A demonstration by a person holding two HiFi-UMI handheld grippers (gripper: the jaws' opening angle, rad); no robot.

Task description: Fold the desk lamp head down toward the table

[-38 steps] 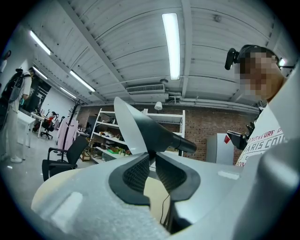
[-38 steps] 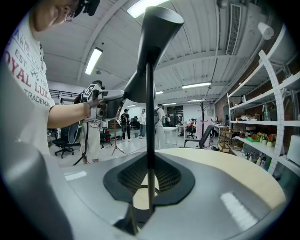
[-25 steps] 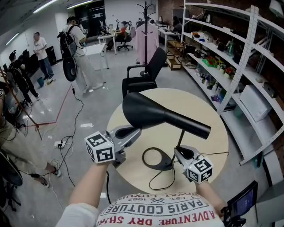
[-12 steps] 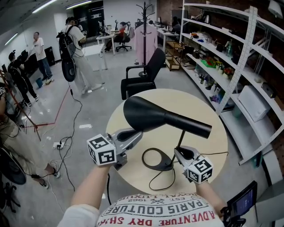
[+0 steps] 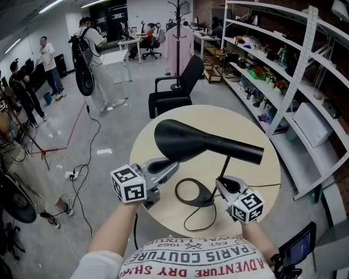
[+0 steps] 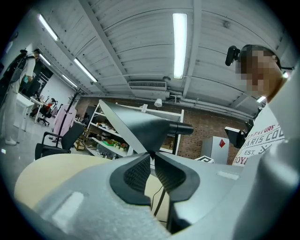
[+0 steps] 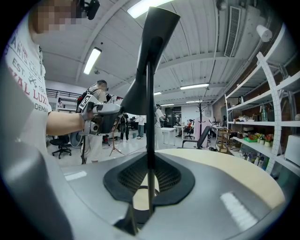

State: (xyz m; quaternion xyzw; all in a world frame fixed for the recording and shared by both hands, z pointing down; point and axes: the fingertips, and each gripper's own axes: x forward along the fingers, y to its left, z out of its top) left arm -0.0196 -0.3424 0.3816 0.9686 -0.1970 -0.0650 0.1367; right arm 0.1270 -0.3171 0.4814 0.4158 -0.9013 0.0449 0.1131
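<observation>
Right gripper (image 5: 222, 183) clamps lamp stem (image 5: 224, 166)

Open-plan office/lab: metal shelving (image 5: 272, 76) full of gear, office chair (image 5: 180, 87), desks (image 5: 121, 55), coat stand (image 5: 178, 16), cables (image 5: 99, 126) across floor.

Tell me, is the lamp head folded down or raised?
Raised: the lamp head sits atop its upright stem, well clear of the table.

White red-lettered T-shirt (image 5: 191, 260); grey left gripper (image 5: 174, 164) and right gripper (image 5: 221, 183).
</observation>
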